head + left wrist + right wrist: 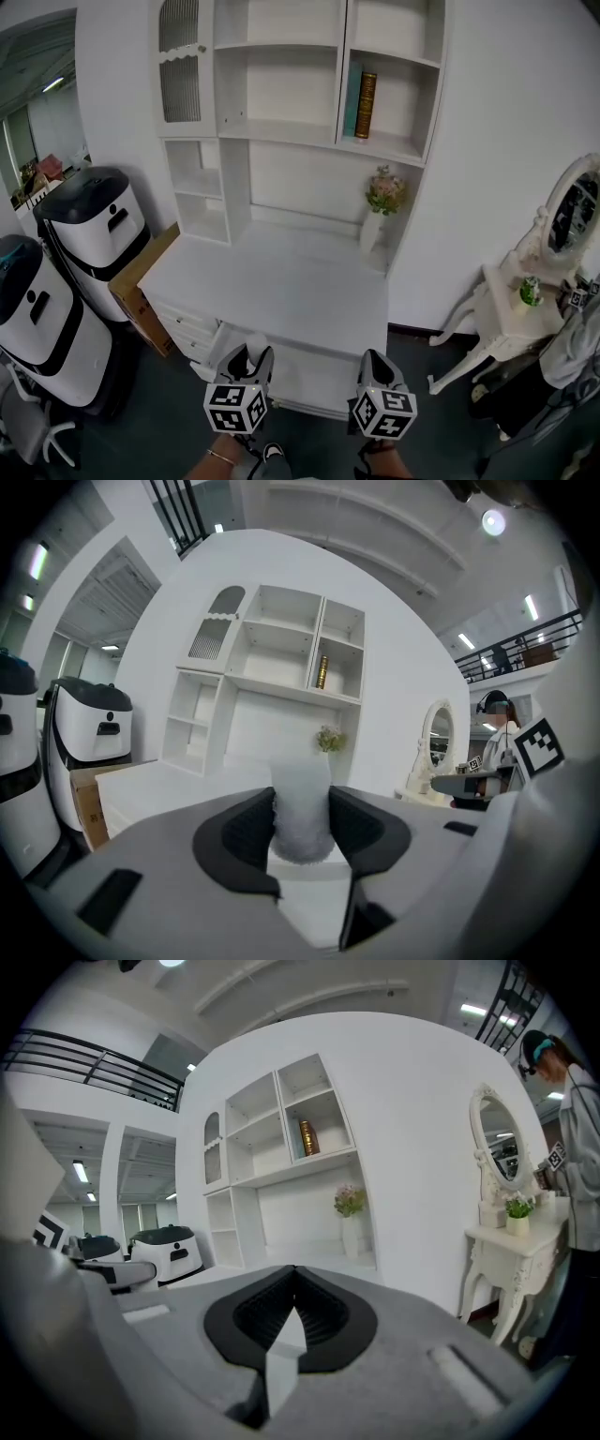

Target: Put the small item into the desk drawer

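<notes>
As it faces the desk (281, 281), left gripper (301, 819) clamps fluff (301, 794) (white).

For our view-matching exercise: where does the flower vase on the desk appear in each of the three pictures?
Head view: flower vase right of centre, just above mid-height.
Left gripper view: flower vase near centre, small.
Right gripper view: flower vase right of centre.
Shared landmark: gold book above it.

Mock home study staged in a big lab hall, white desk with hutch (281, 281) ahead of jaws, vanity table (506, 314) right of them, mezzanine railing (94, 1065) overhead
</notes>
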Action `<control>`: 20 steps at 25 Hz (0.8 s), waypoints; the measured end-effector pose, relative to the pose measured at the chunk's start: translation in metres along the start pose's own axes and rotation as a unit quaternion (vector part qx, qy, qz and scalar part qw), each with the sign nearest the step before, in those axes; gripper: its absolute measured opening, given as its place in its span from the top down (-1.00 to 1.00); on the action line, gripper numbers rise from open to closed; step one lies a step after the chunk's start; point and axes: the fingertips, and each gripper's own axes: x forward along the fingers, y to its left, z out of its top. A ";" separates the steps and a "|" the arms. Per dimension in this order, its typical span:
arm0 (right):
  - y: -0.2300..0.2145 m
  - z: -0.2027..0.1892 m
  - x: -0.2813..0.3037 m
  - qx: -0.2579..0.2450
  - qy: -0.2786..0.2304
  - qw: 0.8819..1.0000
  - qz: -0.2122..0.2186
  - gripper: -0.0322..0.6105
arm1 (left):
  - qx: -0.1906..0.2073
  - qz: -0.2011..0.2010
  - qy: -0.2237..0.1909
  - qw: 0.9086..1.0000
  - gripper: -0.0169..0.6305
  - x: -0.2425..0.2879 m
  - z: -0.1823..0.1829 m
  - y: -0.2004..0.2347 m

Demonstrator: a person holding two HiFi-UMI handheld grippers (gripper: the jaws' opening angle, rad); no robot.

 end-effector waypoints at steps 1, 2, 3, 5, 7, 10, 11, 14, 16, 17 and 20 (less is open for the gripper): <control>0.003 0.003 0.012 0.000 0.000 1.000 -0.001 0.89 | -0.002 -0.002 0.000 1.000 0.45 0.010 0.004 0.007; 0.006 0.006 0.023 0.001 0.000 1.000 -0.002 0.89 | -0.003 -0.004 0.001 1.000 0.45 0.020 0.008 0.014; 0.010 0.009 0.035 0.002 0.001 1.000 -0.002 0.89 | -0.004 -0.008 0.002 1.000 0.45 0.029 0.011 0.020; 0.018 0.011 0.053 0.004 0.004 1.000 -0.001 0.89 | -0.005 -0.014 0.008 1.000 0.45 0.044 0.014 0.031; 0.026 0.009 0.067 0.008 0.009 1.000 0.003 0.89 | -0.007 -0.015 0.016 1.000 0.45 0.055 0.012 0.042; 0.023 0.005 0.083 0.014 0.018 1.000 -0.001 0.89 | -0.012 -0.013 0.031 0.999 0.45 0.074 0.007 0.051; 0.019 0.002 0.088 0.016 0.023 1.000 -0.004 0.89 | -0.011 -0.015 0.036 0.999 0.45 0.079 0.005 0.050; 0.012 -0.005 0.104 0.024 0.042 0.999 -0.002 0.89 | -0.007 -0.013 0.046 0.999 0.45 0.089 0.002 0.050; 0.014 -0.001 0.115 0.024 0.043 0.999 0.009 0.89 | -0.009 -0.008 0.045 0.999 0.45 0.095 0.005 0.052; 0.015 0.001 0.120 0.021 0.043 0.999 0.014 0.89 | -0.008 -0.005 0.045 0.999 0.45 0.097 0.007 0.053; 0.017 0.003 0.131 0.017 0.048 0.998 0.025 0.89 | -0.009 0.003 0.044 0.999 0.45 0.100 0.008 0.056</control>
